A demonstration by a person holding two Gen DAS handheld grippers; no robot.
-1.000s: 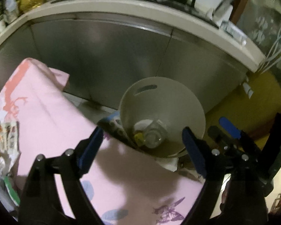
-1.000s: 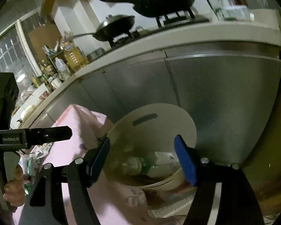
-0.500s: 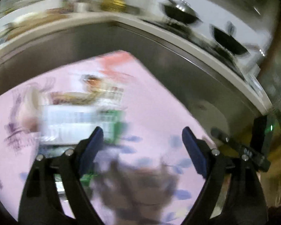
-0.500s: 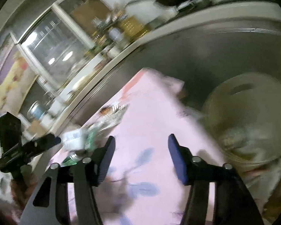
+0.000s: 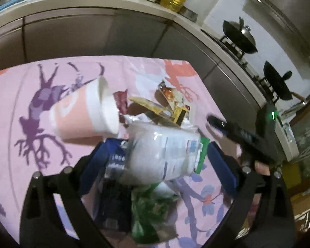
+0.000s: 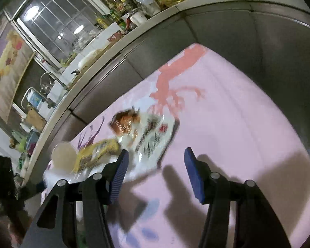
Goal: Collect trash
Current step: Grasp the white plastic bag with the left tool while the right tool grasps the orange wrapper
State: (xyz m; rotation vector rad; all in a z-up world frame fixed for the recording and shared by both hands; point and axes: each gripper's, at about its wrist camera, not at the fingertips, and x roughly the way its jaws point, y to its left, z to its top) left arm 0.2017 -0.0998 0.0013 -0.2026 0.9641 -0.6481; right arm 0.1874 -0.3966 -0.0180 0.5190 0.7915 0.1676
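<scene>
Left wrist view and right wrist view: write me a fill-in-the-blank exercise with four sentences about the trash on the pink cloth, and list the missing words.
1. The pink-and-white paper cup lies on its ____.
2. The left claw is open around a crumpled ____ plastic wrapper.
3. The right claw is open and holds ____.
4. The trash lies on a ____ patterned tablecloth.

Missing words: side; white; nothing; pink

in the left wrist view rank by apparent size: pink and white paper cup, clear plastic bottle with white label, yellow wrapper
1. clear plastic bottle with white label and pink and white paper cup: alike; bottle is nearer, unsure.
2. yellow wrapper, clearly smallest.
</scene>
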